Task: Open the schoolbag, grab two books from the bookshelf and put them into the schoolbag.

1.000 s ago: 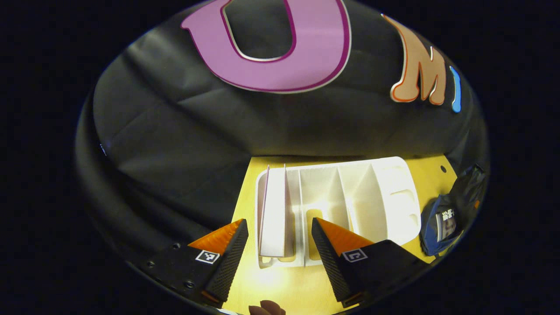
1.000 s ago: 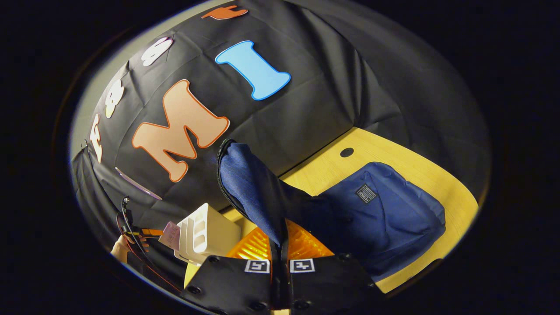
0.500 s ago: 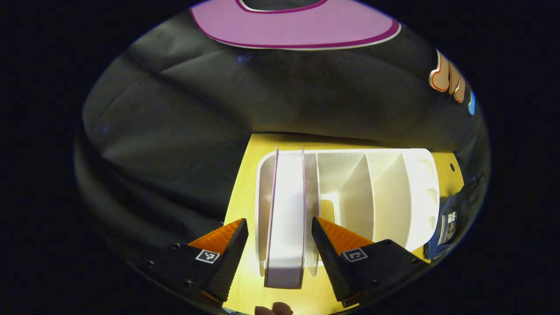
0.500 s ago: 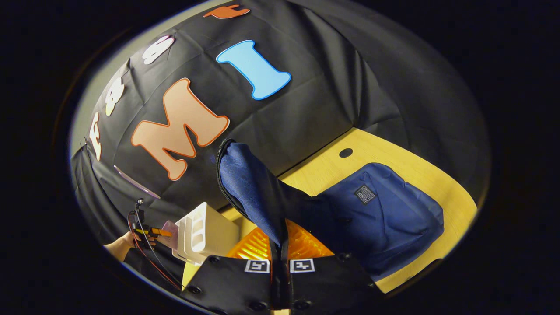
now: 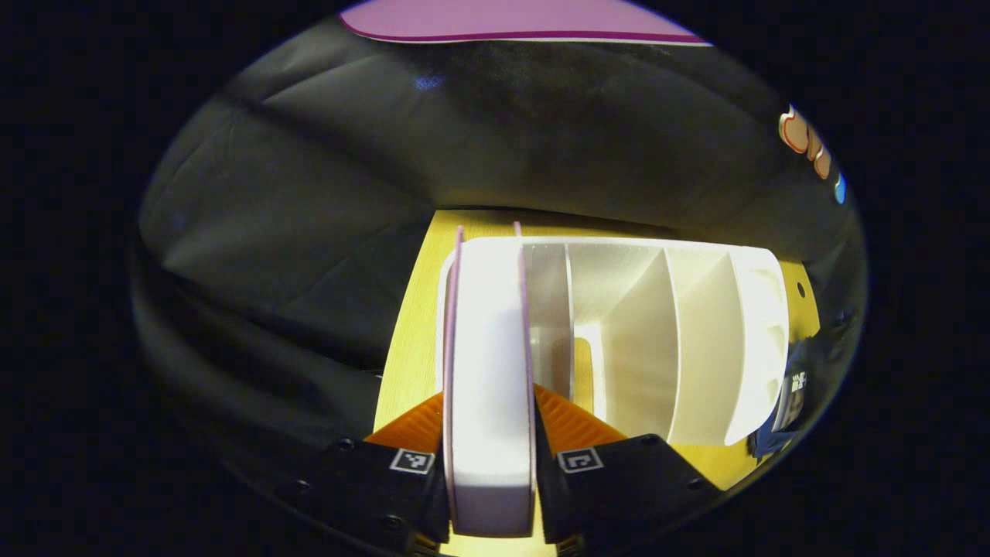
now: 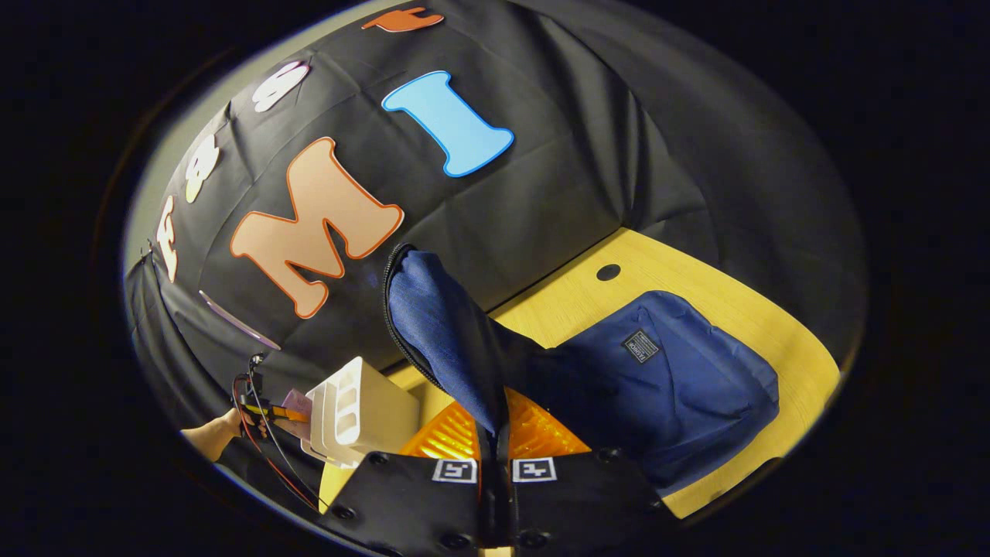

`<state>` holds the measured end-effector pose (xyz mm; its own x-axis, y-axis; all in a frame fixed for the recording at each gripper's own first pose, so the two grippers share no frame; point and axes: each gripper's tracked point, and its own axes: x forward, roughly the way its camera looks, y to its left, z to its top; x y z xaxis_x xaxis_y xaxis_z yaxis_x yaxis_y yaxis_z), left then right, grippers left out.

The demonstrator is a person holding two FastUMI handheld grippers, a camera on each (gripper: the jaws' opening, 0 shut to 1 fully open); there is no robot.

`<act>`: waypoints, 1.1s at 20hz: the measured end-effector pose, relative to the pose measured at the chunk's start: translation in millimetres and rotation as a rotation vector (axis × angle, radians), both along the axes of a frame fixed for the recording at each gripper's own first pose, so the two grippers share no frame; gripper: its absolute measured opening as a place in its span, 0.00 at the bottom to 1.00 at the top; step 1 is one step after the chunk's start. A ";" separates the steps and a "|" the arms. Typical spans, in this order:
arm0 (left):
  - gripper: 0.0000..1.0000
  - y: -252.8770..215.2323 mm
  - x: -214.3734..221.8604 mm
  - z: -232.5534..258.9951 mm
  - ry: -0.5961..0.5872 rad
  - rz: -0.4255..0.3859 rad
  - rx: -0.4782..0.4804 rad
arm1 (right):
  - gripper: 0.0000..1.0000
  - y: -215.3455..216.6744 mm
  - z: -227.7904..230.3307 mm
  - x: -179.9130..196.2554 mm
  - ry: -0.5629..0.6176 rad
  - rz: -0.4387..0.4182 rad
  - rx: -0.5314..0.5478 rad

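A thick book (image 5: 487,371) with white page edges and pinkish covers stands in the leftmost slot of the white bookshelf (image 5: 696,333). My left gripper (image 5: 489,396) is shut on it, one finger against each cover. In the right gripper view, my right gripper (image 6: 495,422) is shut on the lifted flap (image 6: 433,309) of the blue schoolbag (image 6: 681,387), which lies on the yellow table (image 6: 735,302). Farther off at lower left in that view are the bookshelf (image 6: 363,402), the book (image 6: 296,402) and a hand (image 6: 209,441) holding the left gripper (image 6: 267,410).
The bookshelf's other slots (image 5: 626,325) hold nothing. A corner of the schoolbag (image 5: 781,418) lies just right of the shelf. The black cloth wall runs close behind the table's far edge. A round hole (image 6: 609,272) sits in the tabletop behind the bag.
My left gripper moved forward onto the book and closed from wide open until both fingers press on its covers. The right gripper kept hold of the bag's flap, nearly still.
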<state>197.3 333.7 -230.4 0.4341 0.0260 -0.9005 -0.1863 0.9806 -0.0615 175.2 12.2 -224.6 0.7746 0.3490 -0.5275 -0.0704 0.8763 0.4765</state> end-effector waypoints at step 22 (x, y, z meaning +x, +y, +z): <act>0.36 36.9 -25.8 70.6 -0.152 0.138 -0.191 | 0.03 2.9 -1.0 0.7 0.003 0.009 -0.011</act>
<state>171.5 370.6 -159.8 0.5687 -0.0699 -0.8195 -0.2918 0.9144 -0.2805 176.0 15.1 -225.6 0.7698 0.3497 -0.5340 -0.0764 0.8810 0.4668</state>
